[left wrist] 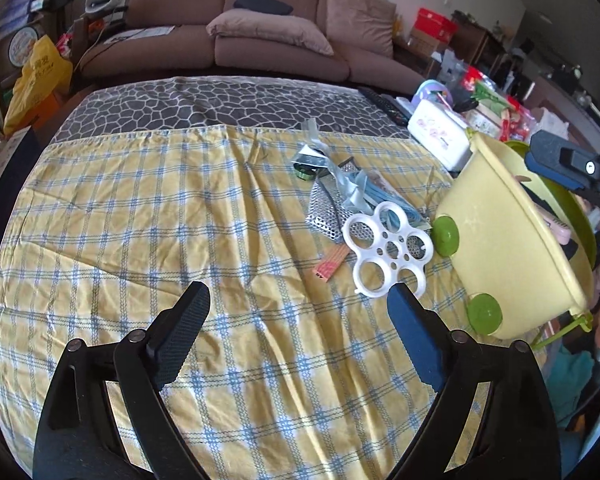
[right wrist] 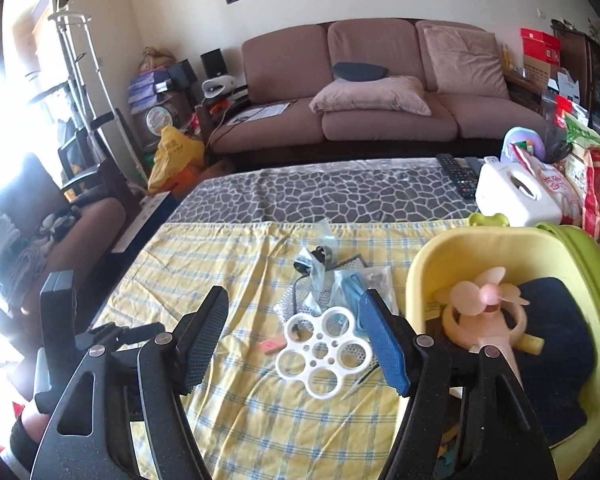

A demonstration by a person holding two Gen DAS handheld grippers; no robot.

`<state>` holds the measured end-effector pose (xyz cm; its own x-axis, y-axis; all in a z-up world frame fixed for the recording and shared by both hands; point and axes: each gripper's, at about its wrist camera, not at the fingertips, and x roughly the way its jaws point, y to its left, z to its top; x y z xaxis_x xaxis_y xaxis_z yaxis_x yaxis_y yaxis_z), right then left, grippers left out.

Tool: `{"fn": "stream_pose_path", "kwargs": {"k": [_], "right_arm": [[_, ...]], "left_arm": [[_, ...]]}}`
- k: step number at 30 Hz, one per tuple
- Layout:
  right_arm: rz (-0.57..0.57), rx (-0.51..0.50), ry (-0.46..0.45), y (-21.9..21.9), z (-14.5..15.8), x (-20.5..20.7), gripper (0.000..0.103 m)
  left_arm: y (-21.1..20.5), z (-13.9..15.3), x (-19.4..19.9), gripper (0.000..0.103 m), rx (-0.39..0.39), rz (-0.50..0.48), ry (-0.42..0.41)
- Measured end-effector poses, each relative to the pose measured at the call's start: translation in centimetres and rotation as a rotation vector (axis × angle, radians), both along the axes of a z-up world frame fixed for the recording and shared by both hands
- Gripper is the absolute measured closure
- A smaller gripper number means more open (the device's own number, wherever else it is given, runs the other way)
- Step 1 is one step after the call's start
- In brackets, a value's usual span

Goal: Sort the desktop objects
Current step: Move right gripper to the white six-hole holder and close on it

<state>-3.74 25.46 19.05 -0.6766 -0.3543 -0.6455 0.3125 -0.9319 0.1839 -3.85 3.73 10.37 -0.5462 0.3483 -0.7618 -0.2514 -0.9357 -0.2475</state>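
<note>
The left gripper (left wrist: 300, 304) hangs over the yellow checked cloth (left wrist: 140, 240) on the surface, its jaws spread wide with nothing between them. The right gripper (right wrist: 296, 332) also has its jaws spread and empty, above the white ring-holed tray (right wrist: 324, 350). That tray lies flat on the cloth beside a pink eraser (right wrist: 270, 346), overlapping a perforated metal sheet (left wrist: 326, 210) and a heap of blue strips (left wrist: 380, 196). Just right of the heap stands a yellow basket (right wrist: 428, 268), holding a pink handheld fan (right wrist: 488, 304) and a dark cloth (right wrist: 556, 344)
</note>
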Motion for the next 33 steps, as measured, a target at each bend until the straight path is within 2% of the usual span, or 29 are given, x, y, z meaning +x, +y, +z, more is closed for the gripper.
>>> {"fn": "stream_pose_path", "kwargs": {"k": [7, 9, 11, 12, 18, 19, 20, 21, 23, 28, 33], "right_arm": [[0.019, 0.039, -0.048, -2.9, -2.9, -1.2, 0.032], [0.021, 0.055, -0.060, -3.6, -3.8, -1.4, 0.026], [0.026, 0.077, -0.077, -4.4, -4.9, -1.7, 0.025], [0.030, 0.094, -0.090, -4.9, -5.6, -1.8, 0.025], [0.011, 0.226, -0.156, -6.2, -9.6, -3.0, 0.025], [-0.003, 0.251, -0.172, -6.2, -10.2, -3.3, 0.026], [-0.015, 0.279, -0.190, -6.1, -10.8, -3.5, 0.031], [-0.026, 0.314, -0.205, -6.0, -11.3, -3.7, 0.048], [-0.035, 0.352, -0.234, -5.8, -12.4, -4.1, 0.061], [-0.046, 0.388, -0.277, -5.4, -14.0, -4.8, 0.061], [-0.044, 0.384, -0.307, -5.4, -15.1, -5.5, 0.050]], "left_arm": [[-2.8, -0.5, -1.0, 0.009, -0.018, 0.065, 0.007], [-3.4, -0.6, -1.2, 0.008, -0.022, 0.081, 0.008], [-4.2, -0.6, -1.4, 0.004, -0.024, 0.101, 0.009], [-4.6, -0.6, -1.5, 0.000, -0.022, 0.111, 0.011], [-6.0, -1.2, -1.8, 0.000, -0.004, 0.132, -0.010], [-6.0, -1.3, -1.8, 0.000, -0.009, 0.127, -0.013], [-6.0, -1.5, -1.8, 0.000, -0.016, 0.123, -0.016], [-5.9, -1.6, -1.9, 0.000, -0.023, 0.119, -0.021], [-5.7, -1.9, -1.9, 0.000, -0.032, 0.112, -0.027], [-5.6, -1.9, -2.0, 0.000, -0.035, 0.097, -0.028], [-5.4, -2.0, -2.1, 0.000, -0.034, 0.089, -0.032]]}}
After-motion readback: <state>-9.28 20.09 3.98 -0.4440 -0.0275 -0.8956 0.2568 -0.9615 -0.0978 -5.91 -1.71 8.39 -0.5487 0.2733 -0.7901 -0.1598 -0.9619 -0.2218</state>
